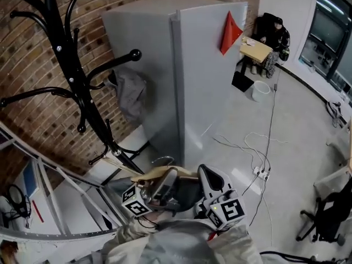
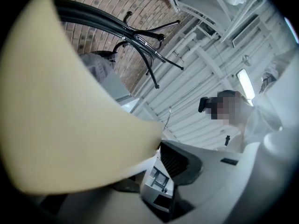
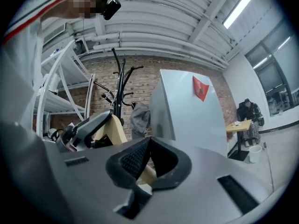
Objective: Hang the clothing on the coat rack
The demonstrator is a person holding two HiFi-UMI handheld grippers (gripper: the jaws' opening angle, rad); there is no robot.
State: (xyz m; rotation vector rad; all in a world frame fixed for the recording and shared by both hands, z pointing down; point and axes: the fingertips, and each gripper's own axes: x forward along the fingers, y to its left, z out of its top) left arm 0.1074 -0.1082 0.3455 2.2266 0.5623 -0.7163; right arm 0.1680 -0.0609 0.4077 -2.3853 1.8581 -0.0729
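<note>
Head view shows one open container, a white bucket (image 1: 261, 91) on the floor by a small table (image 1: 256, 49) where a person (image 1: 273, 33) sits; what is in the bucket cannot be made out. A tall grey cabinet (image 1: 203, 81) with a red flag (image 1: 230, 32) on its face stands shut, close against the brick wall (image 1: 33, 65). The black coat rack (image 1: 77, 81) rises at the left, and a grey garment (image 1: 131, 95) hangs from one of its arms, against the cabinet's side. White shelving (image 1: 55, 202) crosses the lower left, between the person and the rack's base. Loose cables (image 1: 247, 144) and a power strip (image 1: 261, 173) lie on the floor to the right, with an office chair (image 1: 327, 213) further off. A wooden hanger (image 1: 151, 173) is held low in the middle, well short of the rack's arms. The left gripper (image 1: 165, 177) is tipped up toward the ceiling, one pad (image 2: 175, 160) touching the hanger's edge, so it appears clamped on the wood. The right gripper (image 1: 204, 176) sits about level, facing the rack, its pads (image 3: 128, 160) pinching the hanger's other end.
</note>
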